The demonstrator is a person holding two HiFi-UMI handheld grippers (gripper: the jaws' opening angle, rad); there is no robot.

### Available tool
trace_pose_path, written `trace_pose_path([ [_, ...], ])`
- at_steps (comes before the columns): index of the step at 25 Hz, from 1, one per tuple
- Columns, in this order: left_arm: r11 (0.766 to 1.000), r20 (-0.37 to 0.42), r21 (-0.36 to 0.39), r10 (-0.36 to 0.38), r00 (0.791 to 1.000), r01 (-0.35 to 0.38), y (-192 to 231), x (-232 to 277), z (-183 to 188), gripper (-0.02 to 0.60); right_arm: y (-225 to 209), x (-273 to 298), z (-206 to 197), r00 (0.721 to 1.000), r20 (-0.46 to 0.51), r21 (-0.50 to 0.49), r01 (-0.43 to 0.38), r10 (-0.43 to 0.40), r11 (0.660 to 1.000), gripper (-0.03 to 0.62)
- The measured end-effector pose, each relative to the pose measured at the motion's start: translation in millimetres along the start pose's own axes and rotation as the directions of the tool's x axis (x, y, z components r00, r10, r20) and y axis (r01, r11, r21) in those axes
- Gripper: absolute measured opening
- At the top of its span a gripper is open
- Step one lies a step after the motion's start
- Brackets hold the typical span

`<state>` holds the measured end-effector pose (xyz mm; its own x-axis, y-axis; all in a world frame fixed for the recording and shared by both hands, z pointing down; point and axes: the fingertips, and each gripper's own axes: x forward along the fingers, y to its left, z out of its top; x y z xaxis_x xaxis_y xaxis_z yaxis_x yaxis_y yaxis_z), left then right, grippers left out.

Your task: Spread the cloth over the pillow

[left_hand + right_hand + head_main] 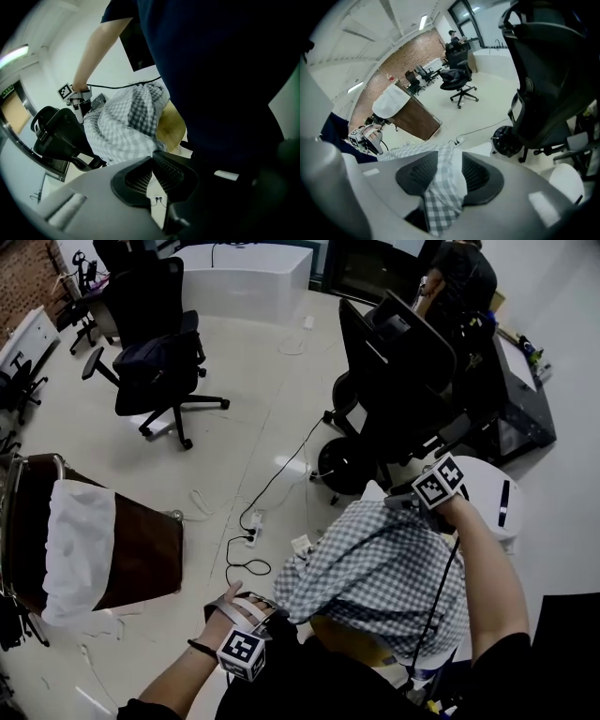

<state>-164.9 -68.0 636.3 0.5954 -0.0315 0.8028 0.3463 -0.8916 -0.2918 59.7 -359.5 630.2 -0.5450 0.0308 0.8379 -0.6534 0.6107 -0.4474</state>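
Already the checked cloth (384, 563) lies draped over the yellow pillow (342, 634), just in front of the person and between the two grippers. Its long axis runs on a slant from the near left to the far right. The left gripper (152, 154) sits at the near-left end, jaws pressed together on what looks like a corner of the cloth. The right gripper (451, 154) is at the far-right edge with its jaws standing apart, and a strip of cloth hangs loosely between them. A band of pillow shows bare along the near side, closer to the left gripper, so that hand seems better placed to pull the cover across it. What carries the pillow I cannot tell. Well off to the left stands a brown bin (141, 554) with a white sheet (80, 545) draped over its rim; its contents are hidden.
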Motion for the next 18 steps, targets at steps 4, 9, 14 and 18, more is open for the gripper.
trace_pose_path([
  [4,1.000,0.016,-0.017,0.000,1.000,0.000,1,3,0,0.001,11,17,-6,0.986,-0.074,0.106,-0.141,0.150,0.984,0.170],
  [9,1.000,0.026,-0.028,0.001,1.000,-0.001,3,7,-4,0.000,27,20,-7,0.966,-0.137,0.084,-0.208,0.218,0.974,0.015],
  [14,0.998,0.007,-0.028,0.060,0.998,-0.060,25,5,-15,0.000,3,2,8,0.993,-0.079,0.015,-0.091,0.091,0.996,0.012],
  [18,0.984,-0.030,-0.032,0.172,0.985,-0.173,73,-6,-32,0.000,-25,-24,41,0.997,0.060,-0.008,0.041,-0.040,0.999,0.012],
])
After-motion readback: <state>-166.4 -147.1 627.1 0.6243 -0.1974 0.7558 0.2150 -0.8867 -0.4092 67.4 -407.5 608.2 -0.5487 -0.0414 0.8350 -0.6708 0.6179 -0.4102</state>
